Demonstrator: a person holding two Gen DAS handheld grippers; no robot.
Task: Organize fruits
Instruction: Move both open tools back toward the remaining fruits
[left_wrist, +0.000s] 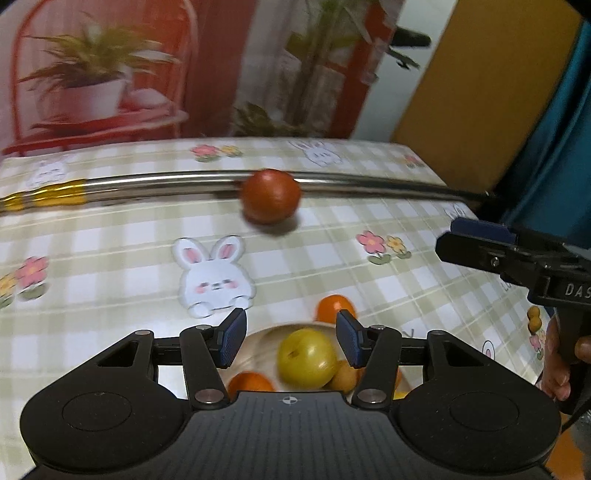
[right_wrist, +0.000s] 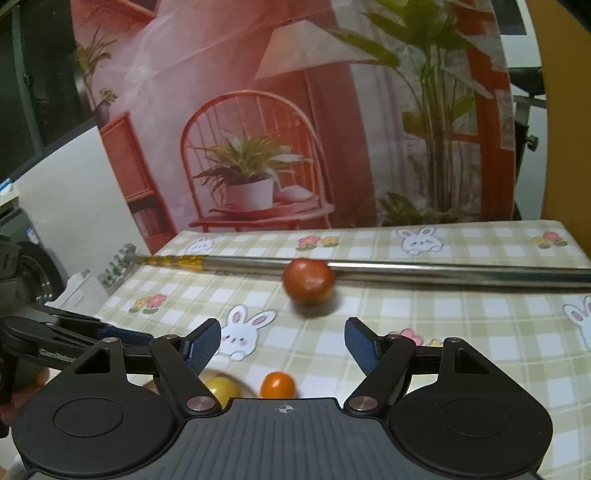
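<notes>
Meanwhile both grippers, left gripper and right gripper, hover spread and empty, since the round red-orange tomato sits apart against the long steel pole.

— What colours is the tablecloth?
— Pale green and white checks, with white rabbits and pink and yellow flowers.
— And the fruit?
— A red-brown tomato, a yellow-green apple, an orange tangerine. The pole is silver with a gold end.
</notes>
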